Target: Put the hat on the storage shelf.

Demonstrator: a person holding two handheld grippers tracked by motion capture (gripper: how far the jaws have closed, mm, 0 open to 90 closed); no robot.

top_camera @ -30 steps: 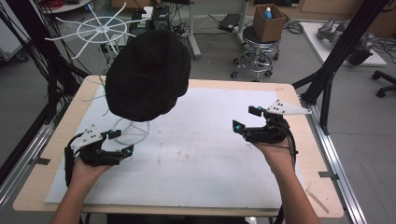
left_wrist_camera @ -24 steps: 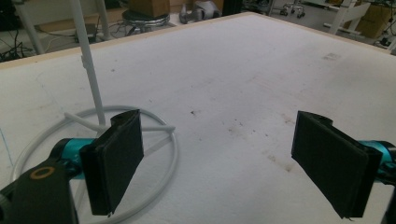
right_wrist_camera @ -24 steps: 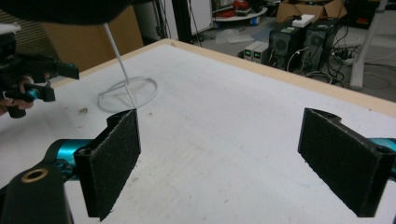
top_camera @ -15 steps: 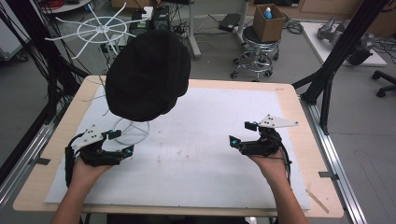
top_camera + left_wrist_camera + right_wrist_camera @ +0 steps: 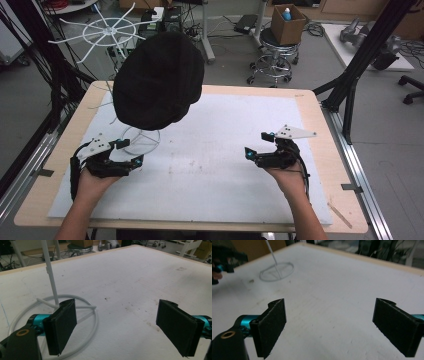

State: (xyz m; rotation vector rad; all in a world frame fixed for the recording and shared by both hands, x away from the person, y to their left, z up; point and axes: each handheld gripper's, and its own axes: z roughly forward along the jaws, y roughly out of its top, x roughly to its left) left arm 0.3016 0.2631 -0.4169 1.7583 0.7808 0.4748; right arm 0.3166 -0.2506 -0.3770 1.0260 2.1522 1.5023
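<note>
A black knit hat [image 5: 157, 80] sits on top of a white wire stand whose ring base [image 5: 141, 141] rests on the white mat [image 5: 225, 125]. My left gripper [image 5: 131, 152] hovers just in front of that ring, open and holding nothing. In the left gripper view its jaws [image 5: 117, 315] stand wide apart, with the stand's pole [image 5: 51, 277] and ring [image 5: 95, 317] close behind the left jaw. My right gripper [image 5: 256, 145] is over the mat's right half, open and empty. The right gripper view [image 5: 329, 315] looks across bare mat toward the distant ring [image 5: 277, 271].
The mat lies on a wooden table [image 5: 310, 102] with metal rails on both sides. Behind the table are a stool carrying a cardboard box [image 5: 287, 22], a second white wire stand [image 5: 107, 32], and a black frame post [image 5: 360, 65]. A thin wood strip [image 5: 342, 215] lies at the front right.
My right gripper has come down and toward the person, shifting slightly left over the mat. The left gripper, hat and stand have stayed put.
</note>
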